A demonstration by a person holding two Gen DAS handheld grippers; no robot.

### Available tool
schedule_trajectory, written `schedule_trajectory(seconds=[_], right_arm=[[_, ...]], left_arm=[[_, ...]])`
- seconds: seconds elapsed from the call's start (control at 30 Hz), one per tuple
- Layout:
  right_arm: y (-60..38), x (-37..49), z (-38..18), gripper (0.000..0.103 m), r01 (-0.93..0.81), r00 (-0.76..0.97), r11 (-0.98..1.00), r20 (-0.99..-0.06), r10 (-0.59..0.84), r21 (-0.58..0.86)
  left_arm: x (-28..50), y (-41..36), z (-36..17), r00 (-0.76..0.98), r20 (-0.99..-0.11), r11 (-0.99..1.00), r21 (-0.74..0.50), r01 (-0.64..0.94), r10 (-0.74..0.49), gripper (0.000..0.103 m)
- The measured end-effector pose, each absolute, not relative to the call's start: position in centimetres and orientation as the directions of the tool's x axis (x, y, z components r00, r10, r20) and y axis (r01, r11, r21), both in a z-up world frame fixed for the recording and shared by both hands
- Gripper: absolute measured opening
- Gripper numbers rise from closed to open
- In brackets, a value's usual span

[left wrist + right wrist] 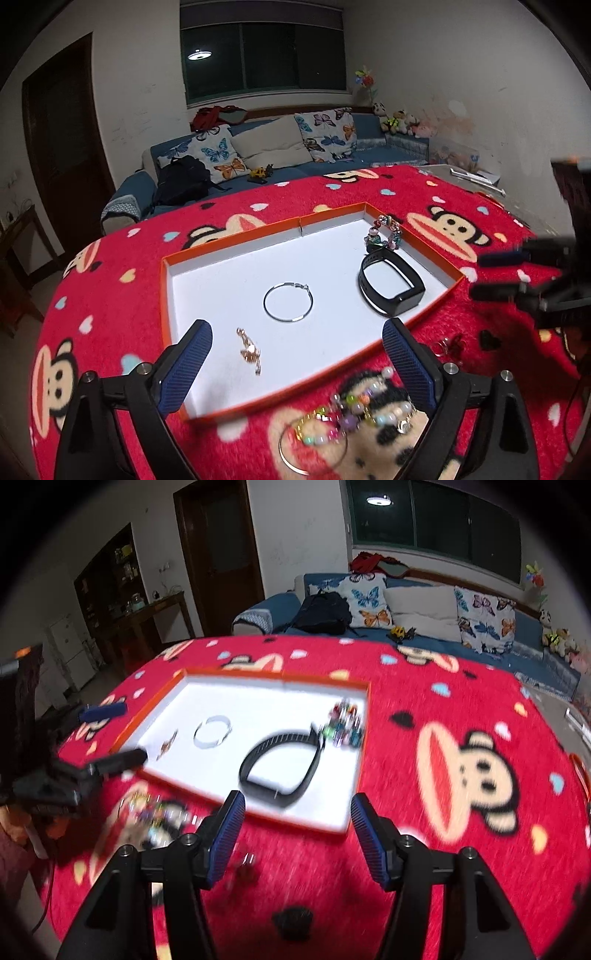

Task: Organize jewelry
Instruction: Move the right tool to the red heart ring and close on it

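Note:
An orange-rimmed white tray (pixel 229 240) lies on the red monkey-print cloth. In it are a silver hoop (pixel 288 302), a black wristband (pixel 391 286), a colourful bead bracelet (pixel 386 232) and a gold chain (pixel 250 349). My left gripper (pixel 295 362) is open over the tray's near edge, just above the gold chain. A pile of bead bracelets and a hoop (pixel 343 413) lies on the cloth in front of the tray. My right gripper (pixel 295 834) is open and empty above the cloth near the tray's corner (pixel 347 827), close to the wristband (pixel 280 768). The right wrist view is blurred.
Small rings (pixel 448 345) lie on the cloth right of the tray. A blue sofa (pixel 280 155) with butterfly cushions and a black backpack (pixel 181 181) stands beyond the table. A dark door (pixel 218 557) and shelves stand at the left.

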State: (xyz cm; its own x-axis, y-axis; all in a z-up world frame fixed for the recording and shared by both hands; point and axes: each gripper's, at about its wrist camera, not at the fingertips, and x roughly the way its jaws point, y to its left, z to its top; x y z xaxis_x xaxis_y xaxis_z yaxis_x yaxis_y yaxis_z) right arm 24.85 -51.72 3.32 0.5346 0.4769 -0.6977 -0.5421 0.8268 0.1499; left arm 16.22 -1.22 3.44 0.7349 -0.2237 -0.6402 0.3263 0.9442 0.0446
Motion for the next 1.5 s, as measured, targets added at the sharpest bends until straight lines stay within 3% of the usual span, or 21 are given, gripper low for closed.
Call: schedule_trajectory(seconds=[0.37,0.67,1.07,1.4,1.5], right_arm=[[-50.7,22.5,-0.3,0.065,-0.567,0.416,0.796,-0.760,0.499,0.212],[-49.7,22.4,-0.9,0.065,-0.577,0.393,0.784,-0.763,0.512,0.228],[-49.4,21.9,-1.0,0.021,-0.590,0.414,0.786,-0.766,0.491,0.184],[-51.1,21.1,-0.8,0.017,-0.570,0.433,0.802,-0.764,0.479,0.179],[-51.7,21.3,-0.9,0.017,-0.556,0.436,0.811,-0.767,0.471,0.182]], left_arm=[[12.4,-0.2,2.5,0.758,-0.634,0.957,0.094,0.275,-0.156,0.102],[11.7,0.0,1.5,0.743,-0.651,0.964,0.062,0.260,-0.158,0.102],[11.1,0.4,0.6,0.732,-0.662,0.964,0.049,0.260,-0.163,0.102],[10.8,0.1,-0.1,0.697,-0.679,0.945,0.016,0.328,-0.230,0.102],[10.8,0.0,-0.6,0.682,-0.692,0.941,0.013,0.339,-0.237,0.097]])
